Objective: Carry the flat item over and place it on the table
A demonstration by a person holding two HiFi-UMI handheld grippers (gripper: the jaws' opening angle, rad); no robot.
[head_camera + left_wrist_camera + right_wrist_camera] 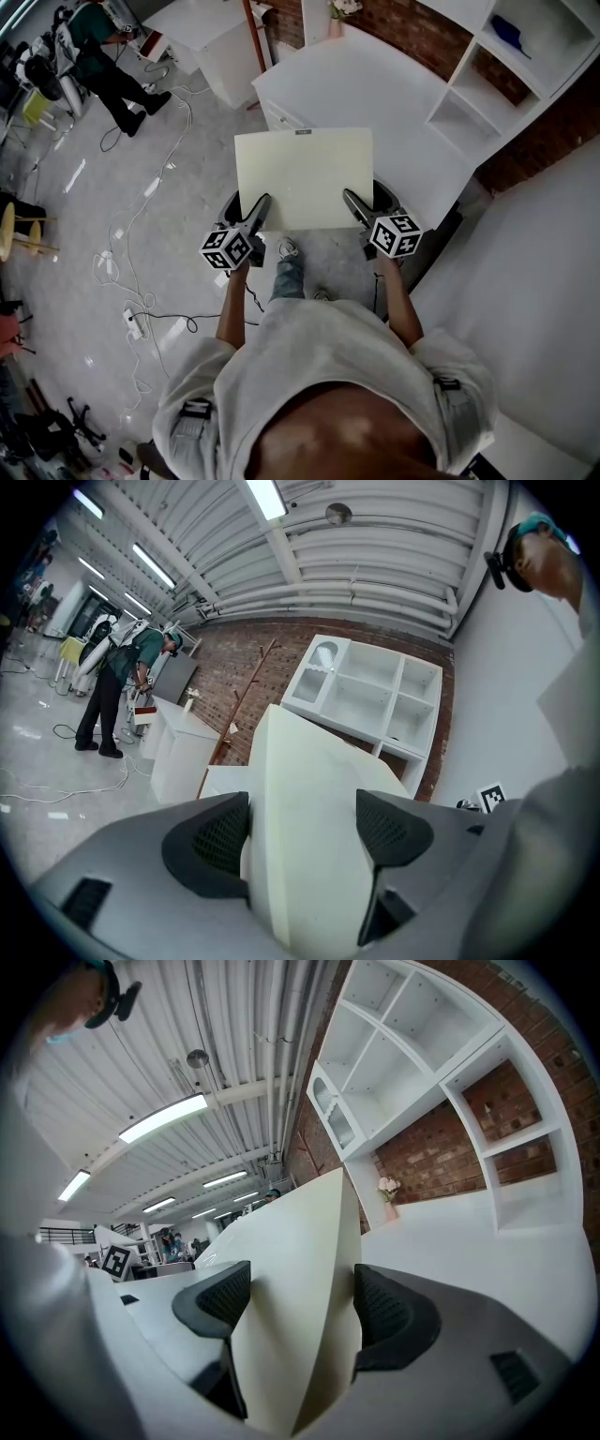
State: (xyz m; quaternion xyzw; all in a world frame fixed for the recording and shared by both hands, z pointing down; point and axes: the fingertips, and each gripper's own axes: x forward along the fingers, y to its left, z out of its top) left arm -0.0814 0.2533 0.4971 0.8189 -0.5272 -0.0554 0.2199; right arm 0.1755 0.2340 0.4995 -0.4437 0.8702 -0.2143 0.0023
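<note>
A flat cream board [304, 178] is held level in the air, its far edge over the near corner of the white table [394, 94]. My left gripper [255, 212] is shut on the board's near left corner and my right gripper [354, 206] on its near right corner. In the left gripper view the board [309, 836] fills the gap between the jaws of the left gripper [302, 829]. In the right gripper view the board [295, 1316] sits pinched in the right gripper [292, 1305], with the table [469, 1232] stretching beyond.
A white shelf unit [525, 56] stands on the table at the right. Another white cabinet [220, 47] stands at the back. Cables and a power strip [134, 323] lie on the grey floor at the left. A person [103, 61] stands far left. A white surface [534, 309] is at my right.
</note>
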